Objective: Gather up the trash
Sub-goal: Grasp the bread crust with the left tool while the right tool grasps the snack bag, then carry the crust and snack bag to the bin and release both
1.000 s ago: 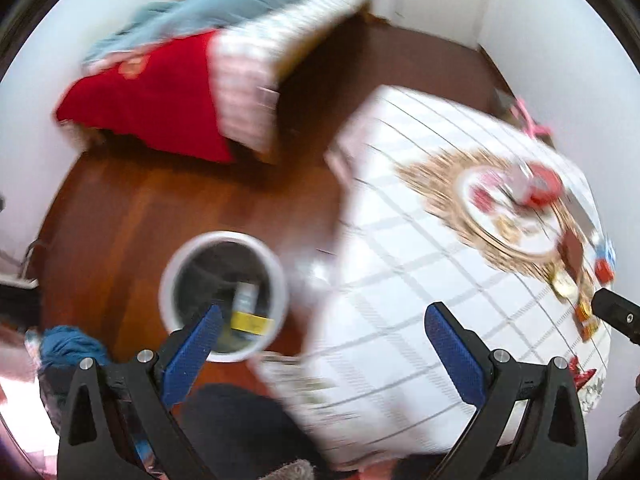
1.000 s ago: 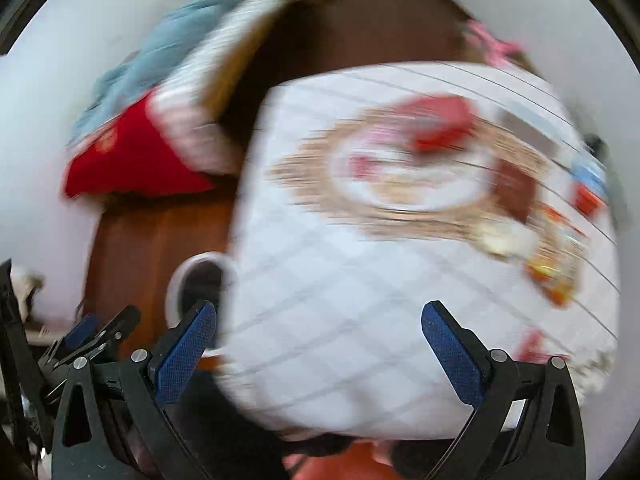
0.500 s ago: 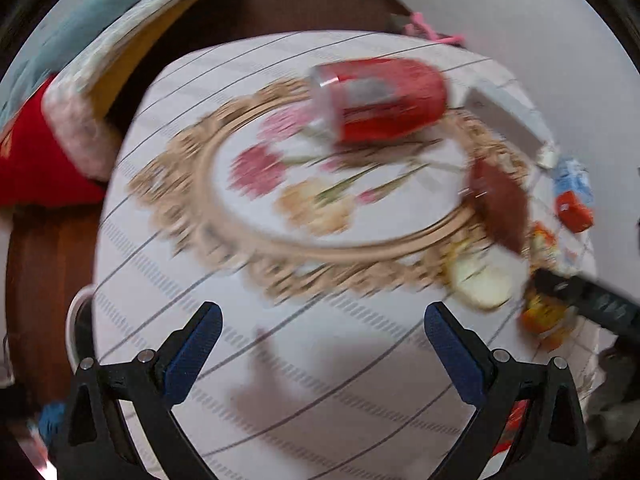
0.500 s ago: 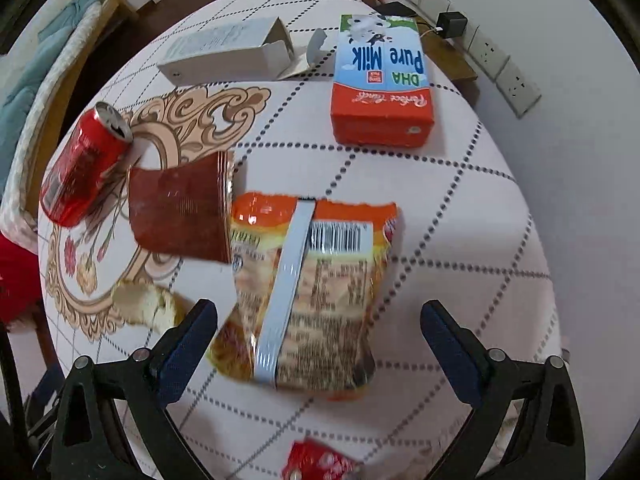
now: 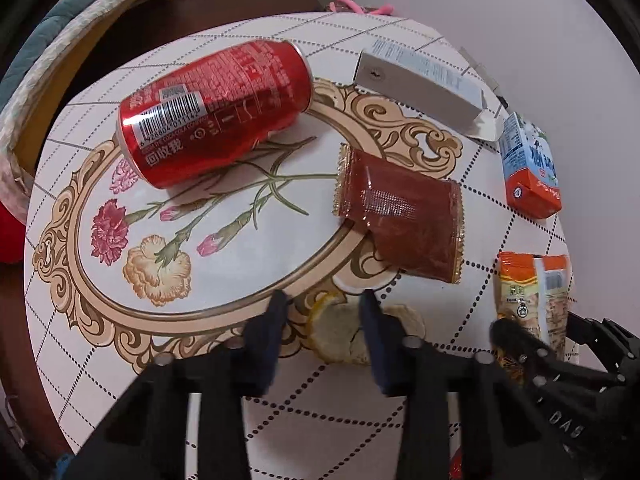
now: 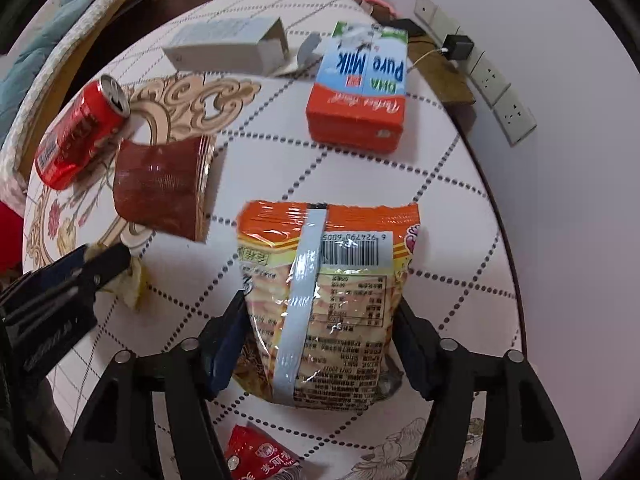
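Note:
Trash lies on a round patterned table. My left gripper points down over a yellowish peel. Its jaws are closing with the peel between them; the left pad still stands clear of it. My right gripper straddles an orange snack bag. Both of its pads touch the bag's sides, and the jaws are still closing. A red cola can lies on its side. A brown sachet, a milk carton and an opened white box lie further back.
A red wrapper lies at the table's near edge. Wall sockets with a plugged-in charger sit behind the table on the right. A bed stands to the far left across dark wood floor. A pink object lies beyond the table.
Both grippers swung from above the floor and its white bin to low over the table. Both jaws narrowed, the left at the peel and the right onto the snack bag.

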### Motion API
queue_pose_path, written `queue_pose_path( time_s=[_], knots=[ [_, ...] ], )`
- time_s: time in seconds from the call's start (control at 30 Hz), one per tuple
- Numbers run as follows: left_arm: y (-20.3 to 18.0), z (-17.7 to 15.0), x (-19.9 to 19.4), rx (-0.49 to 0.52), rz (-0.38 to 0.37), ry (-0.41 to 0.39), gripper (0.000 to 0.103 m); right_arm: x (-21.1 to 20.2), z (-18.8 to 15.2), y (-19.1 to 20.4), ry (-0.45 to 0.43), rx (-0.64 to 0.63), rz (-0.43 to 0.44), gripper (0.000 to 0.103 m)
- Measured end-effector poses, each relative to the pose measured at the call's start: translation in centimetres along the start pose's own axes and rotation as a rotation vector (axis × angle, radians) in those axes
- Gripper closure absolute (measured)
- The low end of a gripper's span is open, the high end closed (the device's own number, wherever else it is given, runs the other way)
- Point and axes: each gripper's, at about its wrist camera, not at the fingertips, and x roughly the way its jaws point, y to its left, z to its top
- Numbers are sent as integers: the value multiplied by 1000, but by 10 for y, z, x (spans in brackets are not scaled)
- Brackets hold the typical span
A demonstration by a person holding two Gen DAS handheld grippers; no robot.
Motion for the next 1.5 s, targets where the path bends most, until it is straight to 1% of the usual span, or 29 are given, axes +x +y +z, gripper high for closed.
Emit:
queue_pose_path(
  time_s=[0.03,0.07,0.13,0.17,0.27,0.3,0.33,0.37,0.4,0.43,0.53,0.63,0.77,0.83,0.93,1.07,1.1,1.13,1.2,1.27,1.3,1.37,1.43,1.5],
  knots=[
    [-3,-1,-1,5,6,-8,89,1,-2,3,-4,-7,-5,30],
    [-4,-4,-4,8,21,-14,93,3,-4,7,-9,-14,-15,30],
    [-6,-10,-8,14,43,-28,95,5,-6,15,-25,-30,-45,28],
    [0,-13,-8,13,52,-33,96,6,-8,17,-35,-38,-62,28],
    [6,-25,-16,11,96,-55,96,3,-14,22,-58,-44,-70,33],
    [8,-28,-19,6,107,-60,96,2,-15,23,-62,-51,-67,36],
    [12,-31,-23,-1,117,-68,96,2,-13,24,-63,-55,-64,43],
    [17,-32,-25,-6,121,-75,96,-3,-19,31,-66,-64,-64,48],
    [20,-36,-30,-12,130,-82,96,-4,-20,35,-66,-73,-63,60],
    [25,-43,-39,-18,139,-90,97,-5,-22,38,-63,-81,-63,67],
    [38,-58,-63,-34,166,-125,97,-14,-26,46,-63,-74,-23,69],
    [56,-75,-93,-59,185,-164,97,-35,-35,55,-87,-79,8,69],
    [70,-73,-117,-100,201,-218,97,-66,-48,71,-129,-106,58,69],
    [86,-82,-141,-123,212,-251,97,-87,-56,84,-154,-123,91,69],
    [114,-97,-173,-166,223,-292,97,-102,-57,97,-180,-150,143,69],
    [159,-123,-212,-229,247,-332,97,-129,-76,135,-198,-197,246,69],
    [172,-131,-221,-248,259,-341,97,-136,-83,152,-194,-219,294,69],
    [187,-139,-230,-266,270,-348,97,-138,-86,162,-192,-232,315,69],
    [216,-156,-243,-304,297,-353,97,-147,-101,198,-185,-276,379,69],
    [241,-169,-249,-337,307,-345,97,-151,-113,234,-164,-319,437,69],
    [261,-180,-253,-365,323,-338,97,-153,-121,261,-147,-352,472,69],
    [287,-193,-253,-402,343,-324,97,-151,-133,297,-123,-395,510,69],
    [322,-209,-247,-459,358,-293,97,-146,-146,341,-97,-444,533,69],
    [356,-225,-235,-520,355,-252,97,-133,-159,388,-63,-494,545,69]
  ],
)
